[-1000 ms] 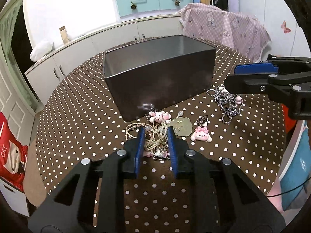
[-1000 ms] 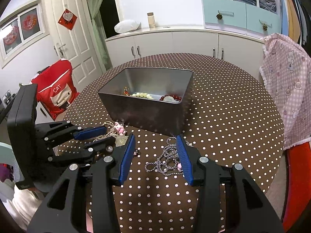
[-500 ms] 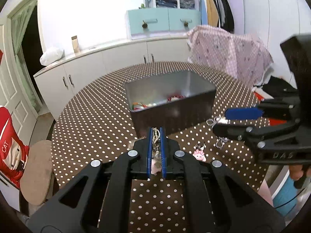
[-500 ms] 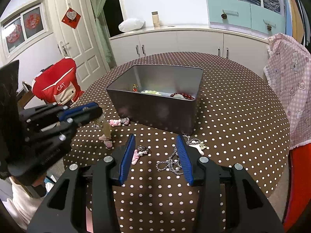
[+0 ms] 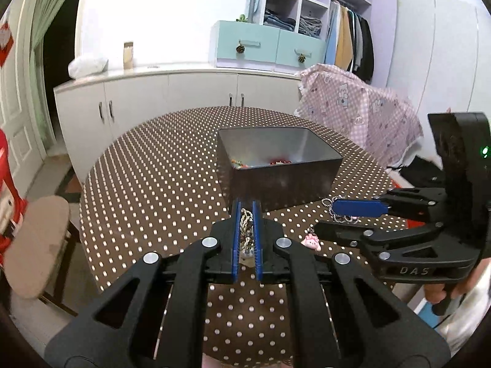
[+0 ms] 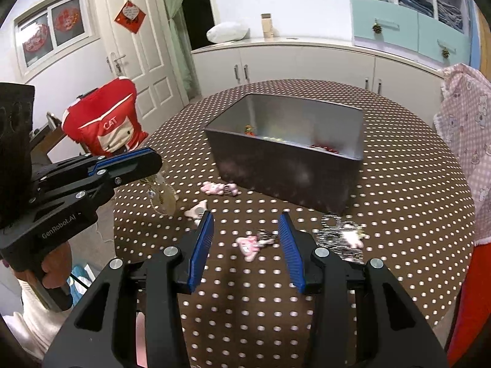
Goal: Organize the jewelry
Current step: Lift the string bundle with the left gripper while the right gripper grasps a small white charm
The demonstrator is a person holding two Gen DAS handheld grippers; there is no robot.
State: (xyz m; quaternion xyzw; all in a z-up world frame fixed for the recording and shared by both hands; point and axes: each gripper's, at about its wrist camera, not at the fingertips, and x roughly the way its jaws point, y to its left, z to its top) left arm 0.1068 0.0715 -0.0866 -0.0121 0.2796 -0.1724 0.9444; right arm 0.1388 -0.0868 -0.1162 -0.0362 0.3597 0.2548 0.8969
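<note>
The left tool is pinched on a braided cord necklace, lifted off the worktop near the metal box. Light and limp, it probably dangles and snags; gripping its bunched middle suits. The right tool stands spread, empty.

- We read "DAS" in pale raised letters on the black body of the right gripper, low on the side that faces the left wrist camera.
- We read "GenRobot.AI" in light letters along the black body of the left gripper, seen from the right wrist camera.
- We read "CAT" in white capitals on the red cover pulled over a chair back near the door.
</note>
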